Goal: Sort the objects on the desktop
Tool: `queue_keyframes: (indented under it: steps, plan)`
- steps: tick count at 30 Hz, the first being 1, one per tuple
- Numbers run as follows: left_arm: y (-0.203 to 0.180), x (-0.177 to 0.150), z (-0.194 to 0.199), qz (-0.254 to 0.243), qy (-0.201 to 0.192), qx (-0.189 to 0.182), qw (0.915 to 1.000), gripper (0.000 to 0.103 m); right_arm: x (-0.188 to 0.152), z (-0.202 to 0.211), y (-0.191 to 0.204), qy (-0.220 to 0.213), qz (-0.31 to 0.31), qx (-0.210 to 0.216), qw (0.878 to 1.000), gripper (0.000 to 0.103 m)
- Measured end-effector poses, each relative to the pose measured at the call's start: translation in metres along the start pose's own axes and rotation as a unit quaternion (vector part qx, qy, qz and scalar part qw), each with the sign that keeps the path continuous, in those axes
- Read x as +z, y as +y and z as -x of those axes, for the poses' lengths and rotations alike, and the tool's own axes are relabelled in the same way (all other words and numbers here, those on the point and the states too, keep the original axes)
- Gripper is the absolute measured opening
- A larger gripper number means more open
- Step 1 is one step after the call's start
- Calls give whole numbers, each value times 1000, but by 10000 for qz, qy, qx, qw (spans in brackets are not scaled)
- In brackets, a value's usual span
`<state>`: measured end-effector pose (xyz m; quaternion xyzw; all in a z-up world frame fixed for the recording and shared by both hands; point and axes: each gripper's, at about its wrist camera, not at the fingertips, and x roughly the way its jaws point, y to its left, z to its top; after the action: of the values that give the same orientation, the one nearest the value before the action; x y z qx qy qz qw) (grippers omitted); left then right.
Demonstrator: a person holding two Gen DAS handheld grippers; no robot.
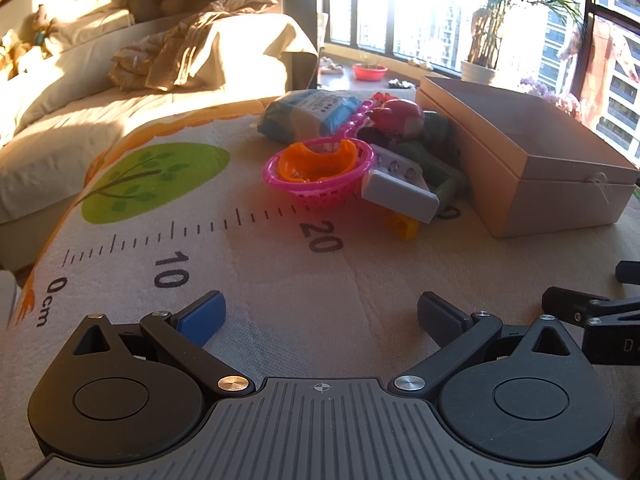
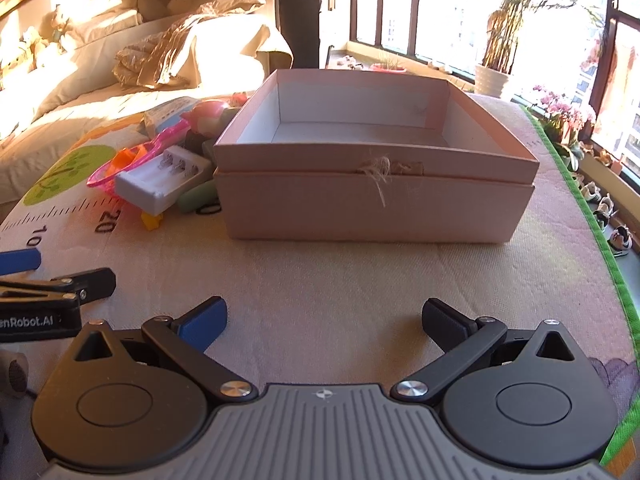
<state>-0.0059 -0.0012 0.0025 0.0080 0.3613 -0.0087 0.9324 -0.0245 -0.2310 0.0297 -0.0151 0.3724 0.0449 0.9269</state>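
Observation:
A pile of small objects lies on the ruler-printed mat: a pink net scoop (image 1: 320, 174) holding an orange piece (image 1: 316, 160), a white battery charger (image 1: 398, 184), a yellow block (image 1: 402, 224), green pieces (image 1: 444, 176), a red round toy (image 1: 398, 116) and a blue packet (image 1: 310, 114). An open, empty pink cardboard box (image 2: 376, 184) stands right of the pile. My left gripper (image 1: 320, 316) is open and empty, well short of the pile. My right gripper (image 2: 324, 320) is open and empty in front of the box.
A sofa with blankets (image 1: 160, 64) stands behind the table on the left. Windows and potted plants (image 2: 496, 68) are at the back right. The mat's green edge (image 2: 592, 240) marks the table's right side. The left gripper shows in the right wrist view (image 2: 48, 292).

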Motion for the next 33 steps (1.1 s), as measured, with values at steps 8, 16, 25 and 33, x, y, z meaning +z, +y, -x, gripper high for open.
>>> queue_keyframes:
  steps: [8, 16, 25, 33]
  plan:
    - [0, 0, 4, 35, 222, 20, 9997, 103, -9, 9, -5, -47, 375, 383, 9986, 103]
    - [0, -10, 19, -250, 332, -216, 9989, 103, -16, 22, -8, -237, 540, 535, 9968, 103]
    - [-13, 21, 21, -470, -230, -236, 9984, 103, -8, 24, -20, -518, 309, 326, 9976, 103]
    - [-12, 59, -13, -474, -467, 68, 9978, 102, -3, 24, -20, -537, 264, 257, 9979, 103]
